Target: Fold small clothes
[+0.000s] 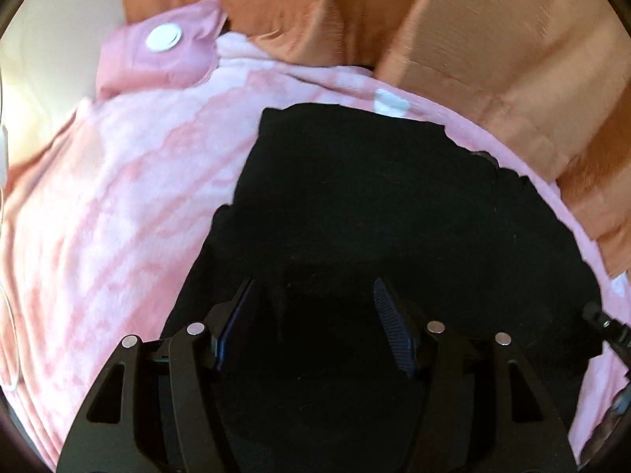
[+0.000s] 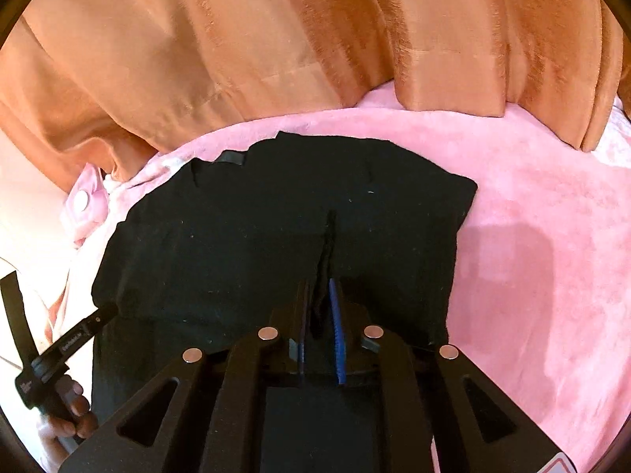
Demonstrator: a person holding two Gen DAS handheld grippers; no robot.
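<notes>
The black garment (image 2: 276,244) lies flat on the pink blanket (image 2: 532,236), long axis left to right. The right tool (image 2: 320,315) pinches a ridge of it; the left tool (image 1: 311,315) hangs open above it. Its labels are unreadable.

I count one black garment (image 2: 276,236) lying on one pink blanket (image 2: 532,216), with one orange curtain (image 2: 276,39) hanging along the blanket's far edge. Near the blanket's far left corner I see one pink tab (image 1: 157,59) carrying one white snap button (image 1: 163,37). I have two grippers: the left gripper (image 1: 311,315) and the right gripper (image 2: 319,315).
</notes>
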